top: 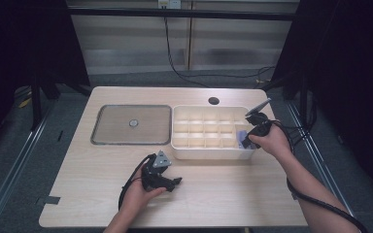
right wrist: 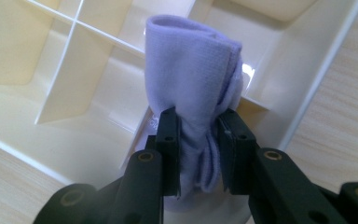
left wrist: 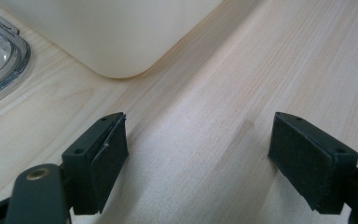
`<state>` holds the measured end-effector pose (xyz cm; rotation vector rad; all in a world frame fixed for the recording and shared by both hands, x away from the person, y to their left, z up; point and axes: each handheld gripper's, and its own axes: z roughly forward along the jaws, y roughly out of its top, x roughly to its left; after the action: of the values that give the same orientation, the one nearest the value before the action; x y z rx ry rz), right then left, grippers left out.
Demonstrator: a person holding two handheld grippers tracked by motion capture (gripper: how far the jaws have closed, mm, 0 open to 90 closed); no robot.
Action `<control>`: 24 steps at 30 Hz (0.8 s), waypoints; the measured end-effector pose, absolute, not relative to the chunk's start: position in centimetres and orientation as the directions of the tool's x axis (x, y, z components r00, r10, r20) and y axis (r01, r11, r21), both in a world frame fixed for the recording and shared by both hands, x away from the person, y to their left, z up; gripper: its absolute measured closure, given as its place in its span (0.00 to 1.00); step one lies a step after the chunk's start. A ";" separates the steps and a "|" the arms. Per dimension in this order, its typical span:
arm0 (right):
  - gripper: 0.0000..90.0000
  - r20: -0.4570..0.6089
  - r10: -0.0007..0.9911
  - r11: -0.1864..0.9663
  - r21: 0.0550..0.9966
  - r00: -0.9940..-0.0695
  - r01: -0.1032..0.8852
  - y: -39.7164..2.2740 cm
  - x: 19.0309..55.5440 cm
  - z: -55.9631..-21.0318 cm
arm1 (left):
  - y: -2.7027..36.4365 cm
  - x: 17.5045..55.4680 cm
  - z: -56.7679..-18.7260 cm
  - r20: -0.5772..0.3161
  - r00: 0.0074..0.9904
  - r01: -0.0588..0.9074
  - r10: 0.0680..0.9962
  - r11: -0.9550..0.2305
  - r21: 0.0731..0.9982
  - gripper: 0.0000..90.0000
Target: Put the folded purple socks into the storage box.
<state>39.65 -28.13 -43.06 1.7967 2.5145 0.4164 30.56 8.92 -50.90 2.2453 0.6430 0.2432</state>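
Note:
A rolled pale lilac cloth (right wrist: 193,79) is pinched between the jaws of my right gripper (right wrist: 199,154), which is shut on it. The cloth hangs over a compartment near the corner of the cream divided organiser box (right wrist: 51,140). In the high view that gripper (top: 250,138) reaches into the front right corner of the box (top: 184,153), and a bit of the lilac cloth (top: 242,136) shows there. My left gripper (top: 171,183) rests on the wooden table in front of the box, pointing right. Its jaws (left wrist: 200,163) stand wide open over bare wood with nothing between them.
A flat clear lid (top: 131,124) with a round knob lies left of the box; its rim (left wrist: 4,60) shows at the left gripper view's edge. A cable hole (top: 213,101) sits behind the box. Cables trail from both grippers across the table.

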 end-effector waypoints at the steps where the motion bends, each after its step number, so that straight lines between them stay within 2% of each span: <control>1: 0.80 0.134 0.932 0.301 0.228 -0.336 0.926 -28.1 39.7 -43.1 | 8.9 30.6 -50.9 -0.026 0.854 0.372 0.520 -0.574 0.730 0.21; 24: 0.79 0.059 0.929 0.349 0.195 -0.366 0.916 -27.1 39.7 -43.4 | 8.9 30.6 -50.9 -0.026 0.854 0.372 0.520 -0.574 0.730 0.21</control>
<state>39.74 -27.14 -43.36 1.7315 2.5286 0.3011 30.56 8.93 -50.91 2.2450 0.6434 0.2443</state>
